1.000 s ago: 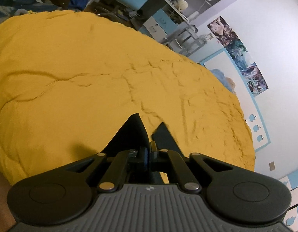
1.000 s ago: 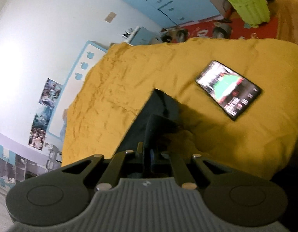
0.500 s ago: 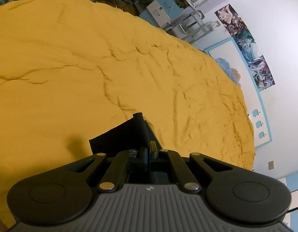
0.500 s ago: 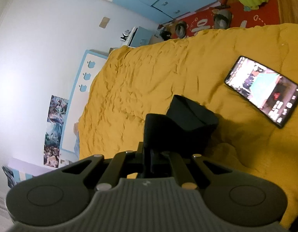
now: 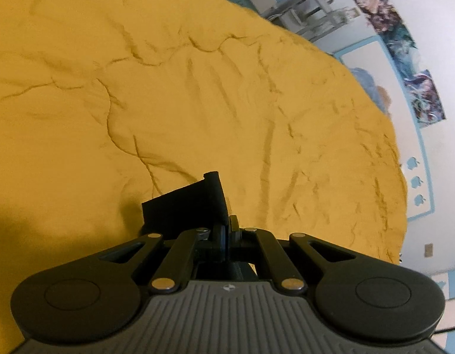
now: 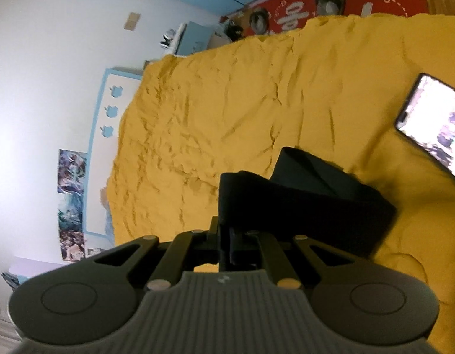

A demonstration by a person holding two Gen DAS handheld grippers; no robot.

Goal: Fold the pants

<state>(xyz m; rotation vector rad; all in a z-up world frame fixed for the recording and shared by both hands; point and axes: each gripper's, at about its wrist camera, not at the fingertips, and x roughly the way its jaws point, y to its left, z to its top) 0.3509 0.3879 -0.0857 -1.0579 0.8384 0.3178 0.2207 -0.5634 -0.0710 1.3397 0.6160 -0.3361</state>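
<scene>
The black pants [image 5: 186,203] show as a dark flap of cloth above the yellow bedspread [image 5: 168,88] in the left wrist view. My left gripper [image 5: 228,230] is shut on an edge of that cloth. In the right wrist view a wider black band of the pants [image 6: 301,194] folds over itself and hangs off my right gripper [image 6: 227,236], which is shut on it. The rest of the pants lies hidden below both grippers.
A lit phone [image 6: 434,121] lies on the yellow bedspread [image 6: 242,103] at the right. Beyond the bed's far edge stand a white wall with posters [image 5: 404,47], a blue cabinet [image 6: 195,38] and a red floor mat [image 6: 316,3].
Both grippers have carried the black cloth across the bed toward the wall. The phone has slid to the right edge of the right wrist view. The cloth flap now bunches shorter in front of each gripper.
</scene>
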